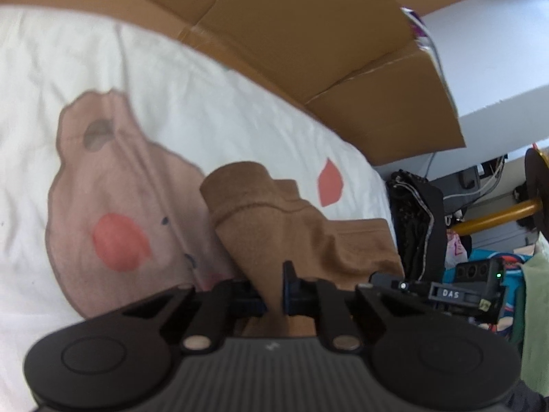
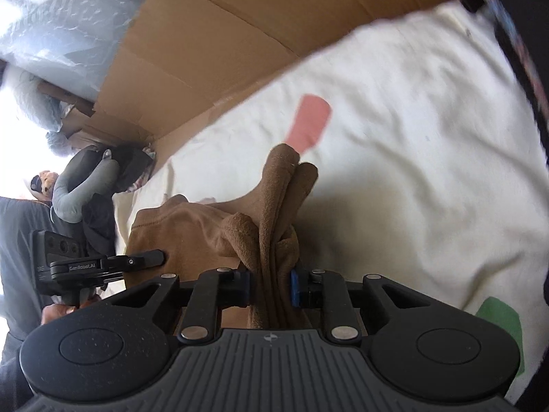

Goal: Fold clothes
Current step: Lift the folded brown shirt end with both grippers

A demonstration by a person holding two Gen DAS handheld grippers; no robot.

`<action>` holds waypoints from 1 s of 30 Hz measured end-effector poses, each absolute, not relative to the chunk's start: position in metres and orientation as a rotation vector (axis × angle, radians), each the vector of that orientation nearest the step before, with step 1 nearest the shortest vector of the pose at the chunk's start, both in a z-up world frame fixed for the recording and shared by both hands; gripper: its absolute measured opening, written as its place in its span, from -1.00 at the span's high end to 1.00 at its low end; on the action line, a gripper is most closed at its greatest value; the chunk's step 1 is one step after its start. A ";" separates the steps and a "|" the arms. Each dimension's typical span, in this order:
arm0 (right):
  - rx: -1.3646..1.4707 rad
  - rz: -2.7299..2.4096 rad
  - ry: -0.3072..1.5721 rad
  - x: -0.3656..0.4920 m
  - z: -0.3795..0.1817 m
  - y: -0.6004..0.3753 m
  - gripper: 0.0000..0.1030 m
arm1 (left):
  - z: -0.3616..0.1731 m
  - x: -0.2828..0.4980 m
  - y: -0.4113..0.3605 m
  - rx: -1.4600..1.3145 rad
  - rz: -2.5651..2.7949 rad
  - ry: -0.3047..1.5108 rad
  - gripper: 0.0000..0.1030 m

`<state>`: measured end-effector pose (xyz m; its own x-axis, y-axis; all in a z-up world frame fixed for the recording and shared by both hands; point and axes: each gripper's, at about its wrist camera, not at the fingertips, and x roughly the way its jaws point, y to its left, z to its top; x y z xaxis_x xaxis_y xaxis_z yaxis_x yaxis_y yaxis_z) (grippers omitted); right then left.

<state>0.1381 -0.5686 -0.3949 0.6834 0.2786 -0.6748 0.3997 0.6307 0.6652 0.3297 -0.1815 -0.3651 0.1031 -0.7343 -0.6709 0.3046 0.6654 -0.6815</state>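
With both the left tongs (image 1: 274,295) and right tongs (image 2: 269,286) clamped on the brown fleece garment (image 1: 274,226), lift evenly and keep it taut above the bed's cartoon-printed sheet (image 1: 206,110).

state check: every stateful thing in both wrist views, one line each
Left gripper: shut on the brown fleece garment.
Right gripper: shut on the same garment, gathered in thick folds between its pads.
Brown fleece garment: bunched, held up at two spots, its lower part on the white printed bedsheet.
White printed bedsheet: spread out, lightly wrinkled.
Brown cardboard boxes: flaps shut, seams taped.
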 end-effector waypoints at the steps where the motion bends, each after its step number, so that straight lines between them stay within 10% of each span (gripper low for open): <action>1: 0.900 -0.084 0.841 0.138 -0.388 -0.565 0.60 | -0.359 0.327 -0.182 -0.402 -0.801 1.233 0.82; 30: 0.696 -0.069 0.775 0.106 -0.215 -0.473 0.66 | -0.179 0.225 -0.165 -0.276 -0.570 1.057 0.86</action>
<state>0.1063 -0.4727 -0.2152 0.7239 0.1886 -0.6637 0.3033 0.7770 0.5516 0.2253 -0.1648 -0.1788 0.3654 -0.5646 -0.7401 0.3081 0.8236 -0.4761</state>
